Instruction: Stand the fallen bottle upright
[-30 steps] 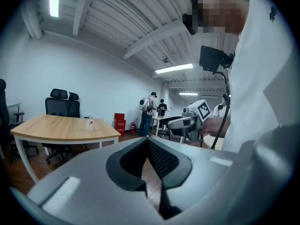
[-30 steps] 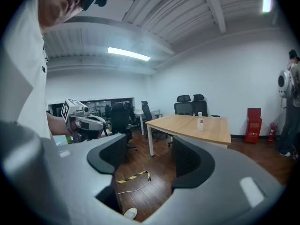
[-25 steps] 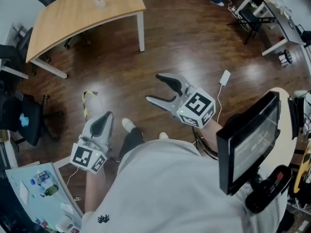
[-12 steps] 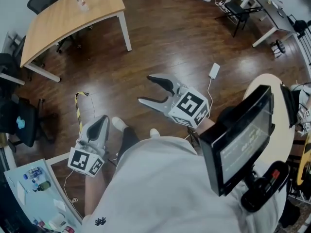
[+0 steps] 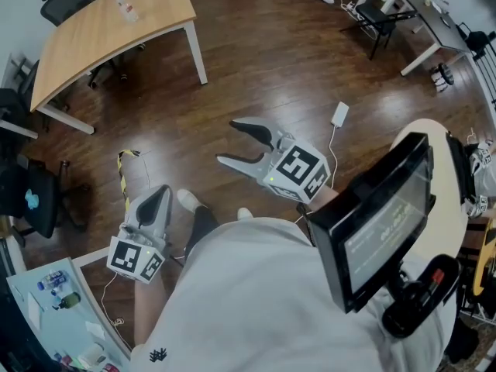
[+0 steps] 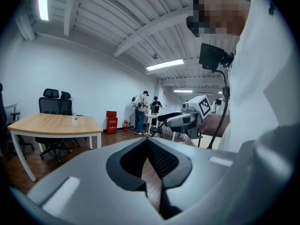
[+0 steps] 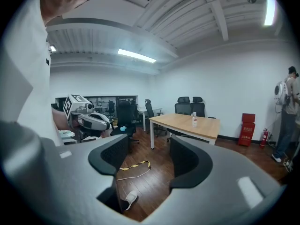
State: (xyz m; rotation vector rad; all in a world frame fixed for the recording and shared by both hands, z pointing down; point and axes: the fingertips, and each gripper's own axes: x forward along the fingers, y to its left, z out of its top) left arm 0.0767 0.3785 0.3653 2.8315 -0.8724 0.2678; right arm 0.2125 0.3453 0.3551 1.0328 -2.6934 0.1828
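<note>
Wood floor (image 5: 256,68) room w/ the bottle (image 5: 126,8) on the far-left counter (image 5: 93,33), well apart from the left gripper (image 5: 157,198) (fingers together) & right gripper (image 5: 231,141) (fingers, wider a sec ago, closing on nothing), so no grab yet, gotta get closer.

Wooden table (image 5: 101,33), pale top, white legs, standing on dark plank floor (image 5: 263,68). One clear bottle (image 5: 124,7) upright on the tabletop, nothing else beside it. On the floor: a yellow-black striped tape (image 5: 124,178), a white adapter (image 5: 339,115) with cord attached.
</note>
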